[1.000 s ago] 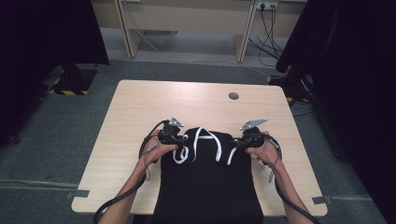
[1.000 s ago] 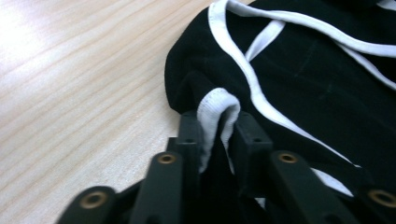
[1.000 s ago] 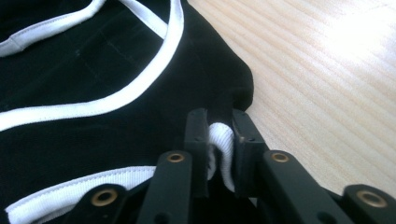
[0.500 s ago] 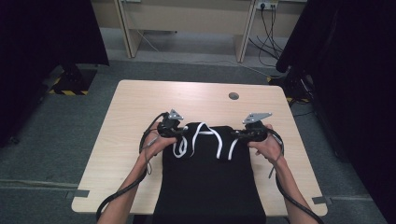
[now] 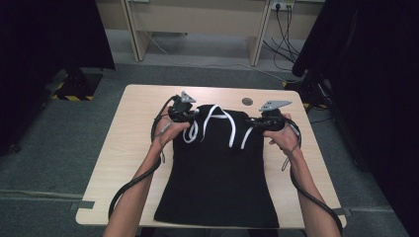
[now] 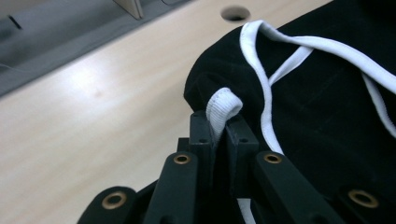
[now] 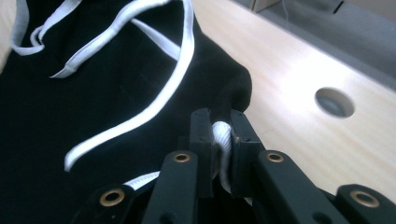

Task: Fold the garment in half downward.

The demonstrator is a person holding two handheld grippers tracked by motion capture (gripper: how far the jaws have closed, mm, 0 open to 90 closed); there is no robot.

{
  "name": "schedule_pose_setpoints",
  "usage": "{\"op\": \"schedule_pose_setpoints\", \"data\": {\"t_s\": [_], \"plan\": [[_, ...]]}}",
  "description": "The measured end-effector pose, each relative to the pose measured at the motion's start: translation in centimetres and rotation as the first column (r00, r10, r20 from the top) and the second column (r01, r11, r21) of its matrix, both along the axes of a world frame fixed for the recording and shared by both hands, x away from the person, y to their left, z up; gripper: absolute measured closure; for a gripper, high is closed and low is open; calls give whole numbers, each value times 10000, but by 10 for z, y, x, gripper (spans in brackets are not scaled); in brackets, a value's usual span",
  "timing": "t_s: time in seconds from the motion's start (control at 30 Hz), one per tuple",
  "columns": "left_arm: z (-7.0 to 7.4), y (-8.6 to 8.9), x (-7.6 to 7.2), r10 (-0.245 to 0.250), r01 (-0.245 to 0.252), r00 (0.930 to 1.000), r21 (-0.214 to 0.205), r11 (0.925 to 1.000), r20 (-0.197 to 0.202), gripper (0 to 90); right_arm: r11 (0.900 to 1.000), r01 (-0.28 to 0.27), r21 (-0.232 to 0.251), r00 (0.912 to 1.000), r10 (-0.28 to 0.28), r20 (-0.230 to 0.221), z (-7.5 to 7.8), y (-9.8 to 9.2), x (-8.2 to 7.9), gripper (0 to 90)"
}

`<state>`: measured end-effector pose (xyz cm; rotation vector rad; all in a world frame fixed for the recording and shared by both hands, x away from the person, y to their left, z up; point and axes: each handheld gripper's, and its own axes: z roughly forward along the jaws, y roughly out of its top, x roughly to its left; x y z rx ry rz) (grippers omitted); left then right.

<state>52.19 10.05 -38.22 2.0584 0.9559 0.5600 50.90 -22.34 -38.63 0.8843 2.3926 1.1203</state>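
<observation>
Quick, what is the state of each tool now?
Left tool: closed on the black garment, at its white trim.
Right tool: closed on the black garment too.

Counts on and around the table

One black garment (image 5: 217,173) with white trim lies on one wooden table (image 5: 128,143); two grippers, left (image 5: 184,114) and right (image 5: 263,122), are each clamped on a far corner, held by two hands. One round hole (image 5: 247,101) sits near the table's far edge.
</observation>
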Motion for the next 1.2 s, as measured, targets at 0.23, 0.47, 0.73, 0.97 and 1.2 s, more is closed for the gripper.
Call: {"op": "schedule_pose_setpoints", "data": {"t_s": [0.23, 0.47, 0.73, 0.97, 1.2], "plan": [[15, -4, -22, -192, 202, 9917, -66, 9998, 1269, 822, 9996, -167, 217, 9958, 147, 902, 12, -2, -7, 827], [-14, 2, -75, -940, 910, 9782, 250, 9955, 1853, 817, 9959, -853, 293, 9860, 801, 1465, -7, -6, -51, 826], [-43, 11, -124, -1113, 1157, 9693, -72, 9933, 2193, 807, 9914, -1297, -148, 9735, 1302, 1878, -32, -3, -98, 825], [-56, 25, -168, -1596, 1673, 9680, -239, 9856, 1938, 788, 9865, -1640, -10, 9757, 1624, 1473, -44, -3, -137, 822], [-72, 36, -205, -2202, 2237, 9700, -236, 9744, 1028, 771, 9854, -1674, 300, 9844, 1654, 603, -61, -11, -164, 819]]}}
